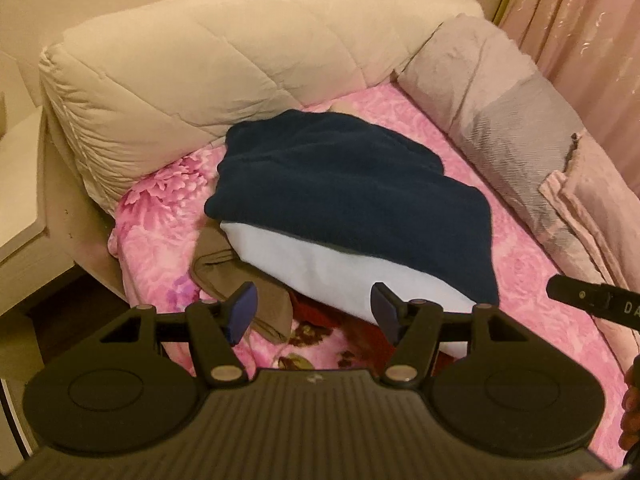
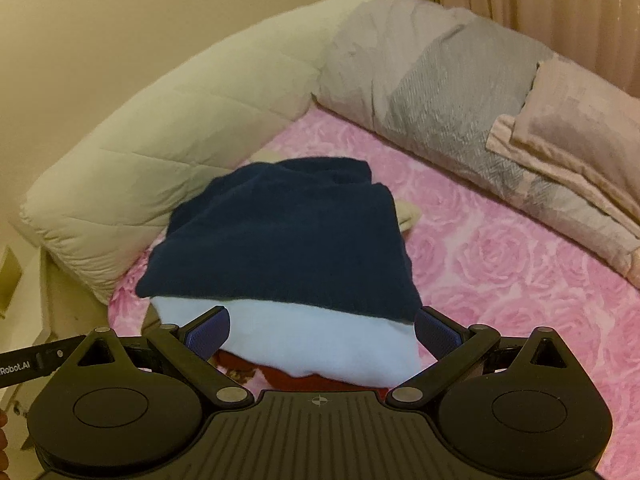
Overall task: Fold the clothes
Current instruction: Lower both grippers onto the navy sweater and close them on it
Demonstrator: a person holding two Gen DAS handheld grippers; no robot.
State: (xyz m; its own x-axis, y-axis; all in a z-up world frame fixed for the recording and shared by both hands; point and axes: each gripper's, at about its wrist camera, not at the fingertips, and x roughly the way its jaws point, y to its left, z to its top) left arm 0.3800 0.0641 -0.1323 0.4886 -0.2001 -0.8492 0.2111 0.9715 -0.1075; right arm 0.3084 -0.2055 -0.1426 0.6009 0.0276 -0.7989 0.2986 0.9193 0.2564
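Observation:
A folded navy fleece garment (image 1: 344, 188) lies on top of a folded pale blue garment (image 1: 320, 272) on the pink floral bedspread (image 1: 520, 264). A brown garment (image 1: 240, 276) and a dark red one (image 1: 320, 312) stick out from under the pile at its near side. My left gripper (image 1: 314, 312) is open and empty, just short of the pile's near edge. In the right wrist view the navy garment (image 2: 284, 236) covers the pale blue one (image 2: 312, 340), with red cloth (image 2: 280, 378) below. My right gripper (image 2: 322, 334) is open, its fingers either side of the pale blue garment's near edge.
A cream quilted headboard cushion (image 1: 192, 64) runs along the back and left. A grey and pink rolled duvet (image 1: 500, 120) lies along the right, with pink curtains (image 1: 580, 20) behind it. A cream bedside unit (image 1: 24, 200) stands left. The right gripper's body (image 1: 592, 302) shows at the right edge.

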